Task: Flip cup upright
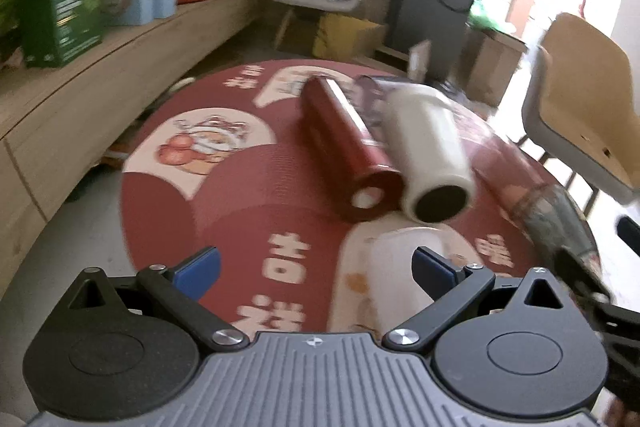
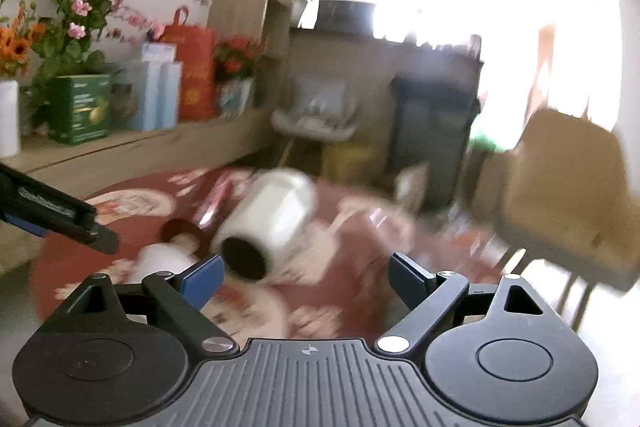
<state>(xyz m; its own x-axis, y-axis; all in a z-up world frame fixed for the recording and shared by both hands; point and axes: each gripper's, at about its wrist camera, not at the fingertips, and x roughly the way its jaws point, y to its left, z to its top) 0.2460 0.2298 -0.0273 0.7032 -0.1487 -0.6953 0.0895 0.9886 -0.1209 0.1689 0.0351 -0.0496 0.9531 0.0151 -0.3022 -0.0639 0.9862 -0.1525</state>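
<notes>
A white cup (image 1: 430, 151) lies on its side on the round red table (image 1: 224, 195), its dark end facing me. It touches a red cylinder (image 1: 344, 143) lying on its left. My left gripper (image 1: 316, 269) is open and empty, held short of both. In the blurred right wrist view the white cup (image 2: 268, 223) lies just ahead and left of my open, empty right gripper (image 2: 306, 275). The left gripper's arm (image 2: 60, 215) enters from the left there.
A small white container (image 1: 404, 247) stands close before the left gripper. A dark object (image 1: 560, 223) lies at the table's right. A tan chair (image 1: 580, 99) stands to the right, a wooden shelf (image 1: 100, 83) with boxes and flowers to the left.
</notes>
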